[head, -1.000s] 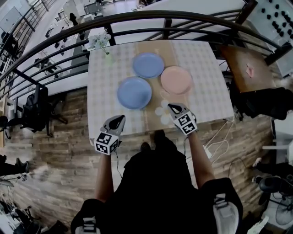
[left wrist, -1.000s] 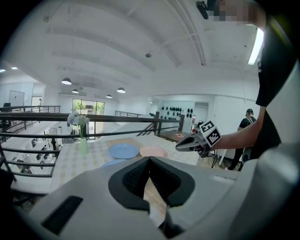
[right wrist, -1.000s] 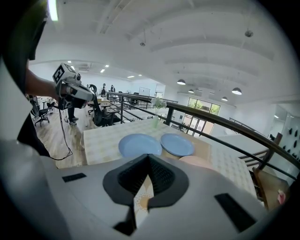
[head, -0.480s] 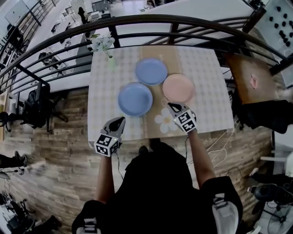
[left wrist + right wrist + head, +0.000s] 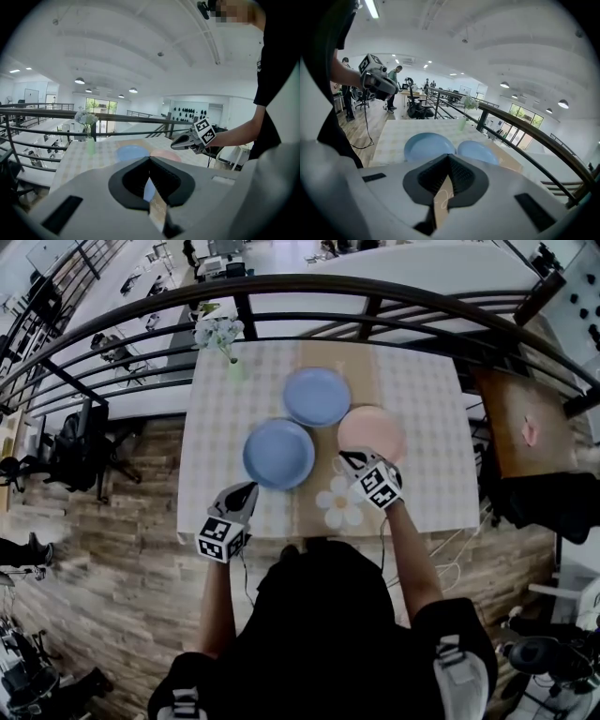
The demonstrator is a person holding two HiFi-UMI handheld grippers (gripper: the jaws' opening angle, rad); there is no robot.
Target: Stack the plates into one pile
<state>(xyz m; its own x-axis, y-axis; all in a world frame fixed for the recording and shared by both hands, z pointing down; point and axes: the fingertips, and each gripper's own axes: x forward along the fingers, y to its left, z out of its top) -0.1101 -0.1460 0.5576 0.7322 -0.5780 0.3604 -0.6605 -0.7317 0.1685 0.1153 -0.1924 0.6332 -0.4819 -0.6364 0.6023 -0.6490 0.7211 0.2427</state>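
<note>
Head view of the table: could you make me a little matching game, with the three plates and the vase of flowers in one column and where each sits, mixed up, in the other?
Things:
1. pink plate
2. vase of flowers
3. nearer blue plate
4. farther blue plate

Places:
A. far left corner of the table
B. the plate closest to the table's near edge
C. the plate furthest right
D. the plate closest to the railing

Pairs: 1-C, 2-A, 3-B, 4-D.
</note>
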